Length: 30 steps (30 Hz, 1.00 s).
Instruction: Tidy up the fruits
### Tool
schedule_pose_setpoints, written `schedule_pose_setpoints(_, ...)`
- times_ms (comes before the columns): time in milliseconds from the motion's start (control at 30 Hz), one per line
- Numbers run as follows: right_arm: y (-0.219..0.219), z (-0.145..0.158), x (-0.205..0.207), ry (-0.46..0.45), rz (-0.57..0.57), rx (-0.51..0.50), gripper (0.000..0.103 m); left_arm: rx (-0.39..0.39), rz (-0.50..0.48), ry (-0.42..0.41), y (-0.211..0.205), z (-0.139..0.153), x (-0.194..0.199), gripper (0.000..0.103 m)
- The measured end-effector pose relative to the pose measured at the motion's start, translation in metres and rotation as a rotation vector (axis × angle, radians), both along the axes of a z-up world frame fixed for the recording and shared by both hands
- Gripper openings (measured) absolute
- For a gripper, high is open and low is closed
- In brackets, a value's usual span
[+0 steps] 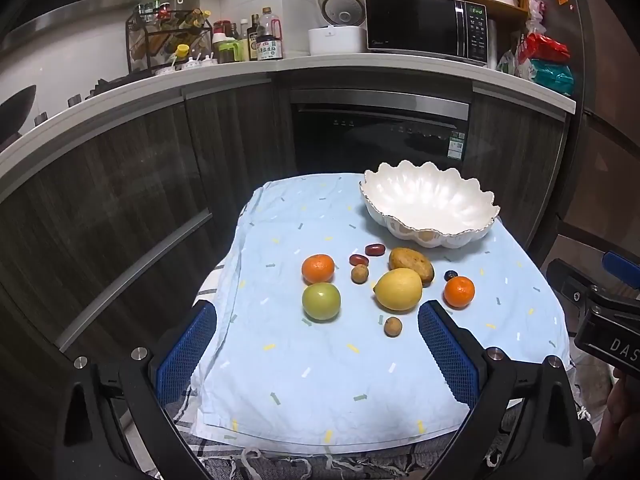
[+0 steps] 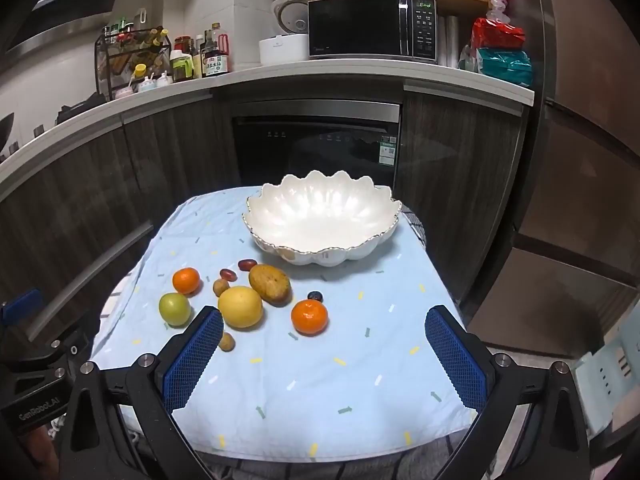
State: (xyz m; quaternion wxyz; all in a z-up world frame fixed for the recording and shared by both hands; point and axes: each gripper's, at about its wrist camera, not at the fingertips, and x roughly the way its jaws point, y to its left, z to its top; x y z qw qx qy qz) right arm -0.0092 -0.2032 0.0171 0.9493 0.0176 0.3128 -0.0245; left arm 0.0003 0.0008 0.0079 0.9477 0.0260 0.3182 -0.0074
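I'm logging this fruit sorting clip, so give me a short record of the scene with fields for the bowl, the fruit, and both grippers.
bowl: white scalloped bowl, empty, at the far side of the blue cloth
fruit on cloth: two mandarins, lemon, green fruit, brown fruit, plus several small ones
left gripper: open, holding nothing
right gripper: open, holding nothing
progress: no fruit in the bowl yet

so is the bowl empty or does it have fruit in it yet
Empty. The bowl shows only its bare white inside in both views; all the fruit, like the lemon, lies on the cloth.
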Motion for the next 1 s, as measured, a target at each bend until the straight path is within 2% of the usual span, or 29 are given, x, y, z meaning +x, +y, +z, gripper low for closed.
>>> schedule_pose_setpoints(1000, -0.0022, -0.0044, 0.0005, 0.002, -0.014, 0.013, 0.102, 0.003, 0.001, -0.009, 0.0022, -0.0002, -0.0036, 0.103)
